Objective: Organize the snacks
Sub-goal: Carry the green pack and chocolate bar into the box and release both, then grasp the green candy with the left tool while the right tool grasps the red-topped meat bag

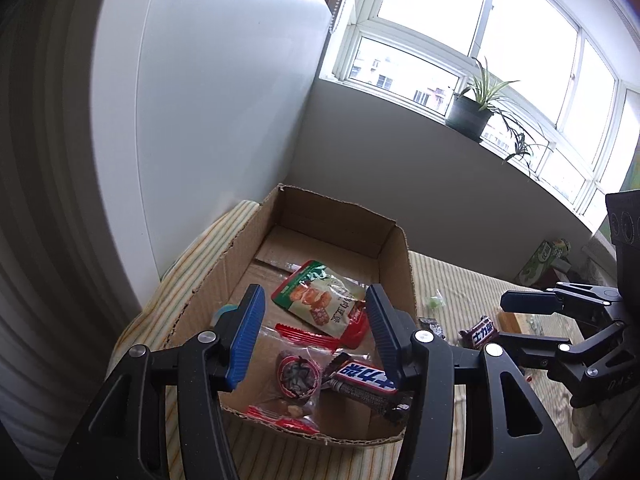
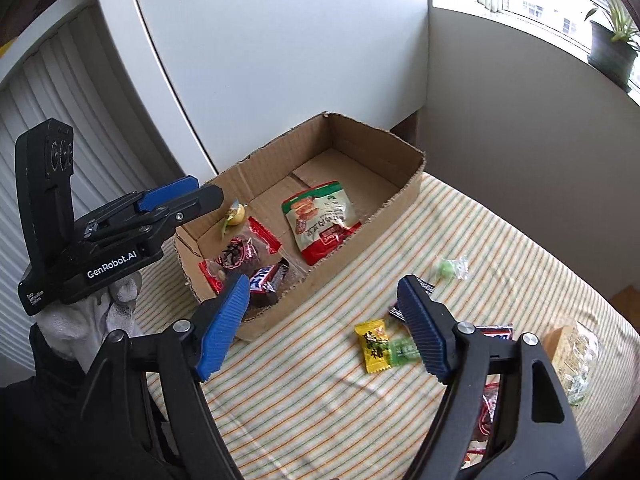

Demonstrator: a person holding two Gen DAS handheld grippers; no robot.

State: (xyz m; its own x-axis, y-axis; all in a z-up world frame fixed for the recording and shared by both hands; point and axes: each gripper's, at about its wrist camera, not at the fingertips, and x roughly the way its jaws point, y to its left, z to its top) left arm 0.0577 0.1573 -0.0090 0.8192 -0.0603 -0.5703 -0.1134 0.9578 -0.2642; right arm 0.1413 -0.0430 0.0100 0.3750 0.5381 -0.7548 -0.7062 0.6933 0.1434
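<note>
Both tools are empty: the left hand-held gripper (image 1: 316,332) hangs over the near end of the shallow brown cardboard box (image 2: 404,196) with its blue pads parted and nothing between them, and the right hand-held gripper (image 2: 328,326) stands wide over the loose snacks outside the box. The next pick looks like the small yellow candy packet (image 2: 374,344) lying just beside a green one (image 2: 404,350). Centre the pads on the yellow wrapper alone, come down close to the cloth, and close gently so the neighbour is not dragged along. Already in the box lie a green-and-red snack pouch (image 2: 320,220) and a dark chocolate bar (image 1: 366,378). The surface is a soft cream cloth with thin stripes (image 2: 320,408), set against white walls below a bright window with a potted plant (image 1: 474,110)
</note>
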